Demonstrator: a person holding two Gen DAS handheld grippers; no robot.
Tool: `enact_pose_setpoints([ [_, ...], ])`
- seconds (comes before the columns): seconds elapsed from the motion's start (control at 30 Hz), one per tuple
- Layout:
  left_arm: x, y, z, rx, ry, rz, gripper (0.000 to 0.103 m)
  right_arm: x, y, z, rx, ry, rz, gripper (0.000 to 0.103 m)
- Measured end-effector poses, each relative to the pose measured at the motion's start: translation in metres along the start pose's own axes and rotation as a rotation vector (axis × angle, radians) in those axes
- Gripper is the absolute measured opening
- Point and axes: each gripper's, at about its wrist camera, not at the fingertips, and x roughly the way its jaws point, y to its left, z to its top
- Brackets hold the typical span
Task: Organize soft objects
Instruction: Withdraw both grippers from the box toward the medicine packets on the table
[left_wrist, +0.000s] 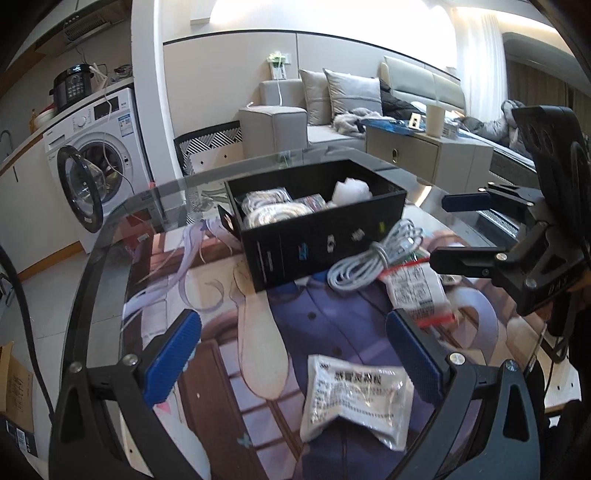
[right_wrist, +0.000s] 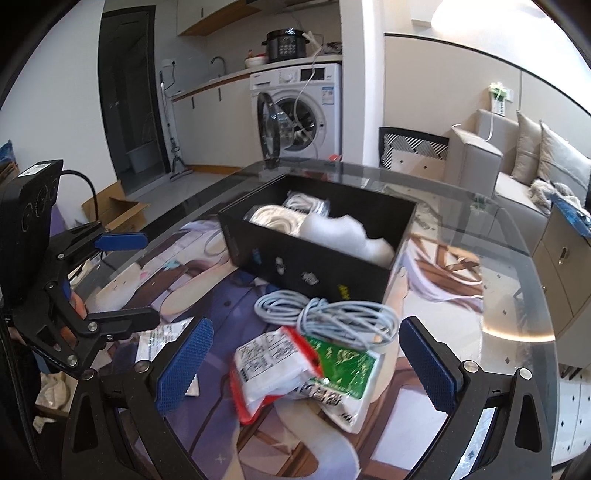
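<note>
Glass surface (left_wrist: 110, 236), black box (left_wrist: 317, 236) centre, part-filled. Both sets of fingers spread, empty. I judge pick-up pending: right gripper (right_wrist: 306, 369) near the red-green packets (right_wrist: 295, 365) in front of box; white pouch (left_wrist: 356, 398) further out.

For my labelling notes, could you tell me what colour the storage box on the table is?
The rectangular storage box is black with small printed icons on its side, clearest in the right wrist view.

Print on white packet (left_wrist: 356, 400) too small to read, green packet (right_wrist: 341, 363) partly under cable bundle (right_wrist: 328, 317)
</note>
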Motion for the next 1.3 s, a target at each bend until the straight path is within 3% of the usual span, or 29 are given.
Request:
enact_pose_setpoints([
  [0.37,0.003,-0.017,-0.021,0.080,0.100,-0.056,0.101,0.004,0.017,-0.009,-0.074,0.040,0.030,0.102],
  [0.93,0.011,-0.027,-0.032,0.119,0.171,-0.106,0.101,0.023,0.028,-0.020,-0.136,0.106,0.044,0.101],
  [1.1,0.009,-0.027,-0.033,0.119,0.173,-0.129,0.101,0.030,0.030,-0.021,-0.159,0.127,0.021,0.093],
  [1.3,0.012,-0.030,-0.035,0.120,0.186,-0.130,0.101,0.039,0.035,-0.024,-0.188,0.150,0.003,0.091],
])
